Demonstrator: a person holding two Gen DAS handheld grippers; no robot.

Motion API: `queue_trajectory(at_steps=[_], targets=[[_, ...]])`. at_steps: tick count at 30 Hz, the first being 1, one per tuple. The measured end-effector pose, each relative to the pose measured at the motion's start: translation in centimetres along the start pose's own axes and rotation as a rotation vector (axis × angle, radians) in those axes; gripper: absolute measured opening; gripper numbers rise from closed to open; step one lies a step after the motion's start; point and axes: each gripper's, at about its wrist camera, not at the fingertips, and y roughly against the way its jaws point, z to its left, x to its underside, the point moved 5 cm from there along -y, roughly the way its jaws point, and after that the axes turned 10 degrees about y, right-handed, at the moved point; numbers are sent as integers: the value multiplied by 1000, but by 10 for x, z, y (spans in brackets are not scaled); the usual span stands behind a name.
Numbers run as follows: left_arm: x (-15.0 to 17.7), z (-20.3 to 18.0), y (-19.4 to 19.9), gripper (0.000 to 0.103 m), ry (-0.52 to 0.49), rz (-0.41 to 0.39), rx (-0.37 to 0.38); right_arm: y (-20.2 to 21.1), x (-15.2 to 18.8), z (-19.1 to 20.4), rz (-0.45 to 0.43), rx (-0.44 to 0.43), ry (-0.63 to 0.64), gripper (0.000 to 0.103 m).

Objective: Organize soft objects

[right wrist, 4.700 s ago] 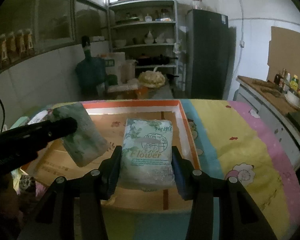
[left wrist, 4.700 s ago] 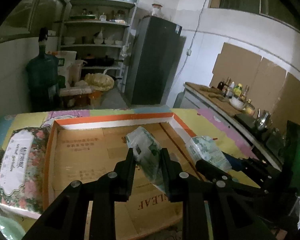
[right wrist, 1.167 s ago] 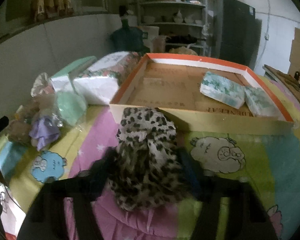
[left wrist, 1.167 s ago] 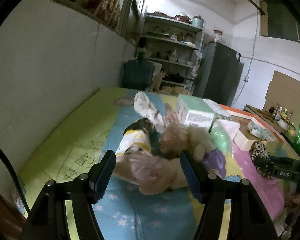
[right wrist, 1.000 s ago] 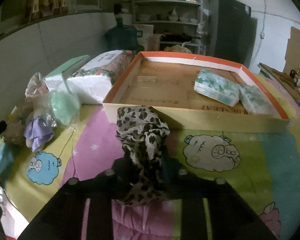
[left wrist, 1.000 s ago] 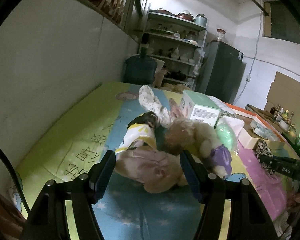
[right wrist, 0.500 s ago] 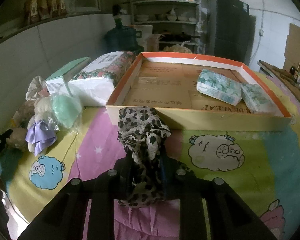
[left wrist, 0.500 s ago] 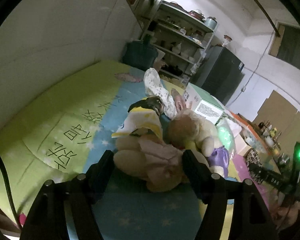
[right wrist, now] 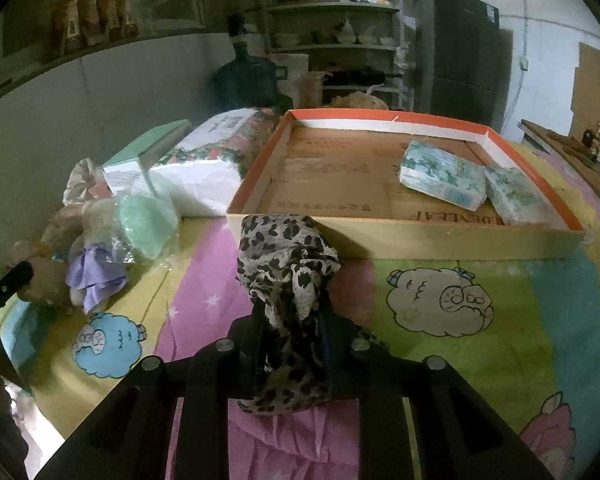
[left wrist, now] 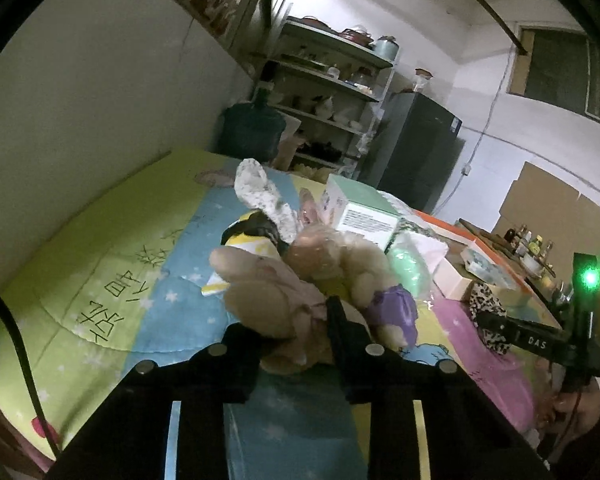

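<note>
My left gripper (left wrist: 292, 320) is shut on a beige and pink plush toy (left wrist: 268, 292) lying in a heap of soft toys on the quilt. My right gripper (right wrist: 292, 320) is shut on a leopard-print cloth (right wrist: 286, 256) and holds it just in front of the orange-rimmed cardboard tray (right wrist: 396, 236). Two green-patterned tissue packs (right wrist: 440, 178) lie in the tray's right part. The leopard cloth also shows in the left wrist view (left wrist: 488, 312), at the right gripper's tip.
A mint box (right wrist: 140, 160), a floral tissue bundle (right wrist: 216, 156), a green bagged item (right wrist: 148, 220) and a purple-dressed plush (right wrist: 94, 276) lie left of the tray. A white wall runs along the quilt's left side (left wrist: 100, 120). Shelves and a dark fridge (left wrist: 416, 152) stand behind.
My left gripper has closed in on the beige plush toy, from open around the heap to shut on it. My right gripper has kept its hold on the leopard cloth, nearly still.
</note>
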Motion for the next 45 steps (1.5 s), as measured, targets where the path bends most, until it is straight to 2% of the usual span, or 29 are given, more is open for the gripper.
queue_trajectory(at_steps=[12, 22, 37, 45], targets=[[-11, -25, 28, 30, -61, -71, 44, 30, -4, 7, -61, -21, 6, 19], [-26, -68, 25, 30, -143, -86, 87, 61, -14, 5, -131, -14, 12, 19], [-35, -162, -10, 30, -200, -20, 208, 88, -32, -32, -204, 51, 16, 19], [-37, -192, -40, 30, -194, 36, 214, 93, -40, -55, -225, 76, 9, 19]])
